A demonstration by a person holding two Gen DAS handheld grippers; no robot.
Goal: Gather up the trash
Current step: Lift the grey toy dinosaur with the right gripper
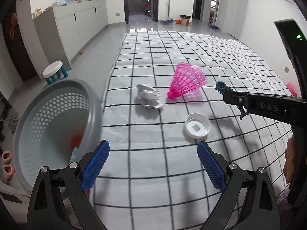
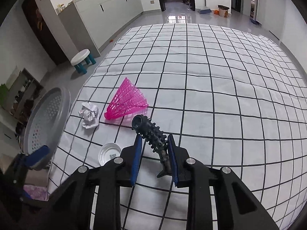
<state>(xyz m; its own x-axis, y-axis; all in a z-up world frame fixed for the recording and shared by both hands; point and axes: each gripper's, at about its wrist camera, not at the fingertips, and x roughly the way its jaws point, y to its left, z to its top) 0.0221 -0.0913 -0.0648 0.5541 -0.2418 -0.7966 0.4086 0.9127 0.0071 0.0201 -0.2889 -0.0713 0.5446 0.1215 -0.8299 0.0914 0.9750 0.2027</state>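
My right gripper (image 2: 154, 143) is shut on a black knobbly tube (image 2: 151, 132), held above the checked cloth; it also shows in the left wrist view (image 1: 222, 87). My left gripper (image 1: 153, 153) is open and empty over the cloth's near left part. A crumpled white paper ball (image 1: 148, 95) (image 2: 89, 115), a pink plastic shuttlecock-like cone (image 1: 187, 82) (image 2: 126, 102) and a white bottle cap (image 1: 197, 125) (image 2: 109, 153) lie on the cloth. A grey perforated basket (image 1: 57, 118) (image 2: 48, 118) stands tilted at the cloth's left edge, with something orange inside.
The black-and-white checked cloth (image 2: 211, 95) covers a large flat surface. A small white stool (image 1: 54, 71) stands on the floor to the left. Cabinets (image 1: 76, 23) line the left wall. A broom and a bin (image 1: 185, 20) stand far back.
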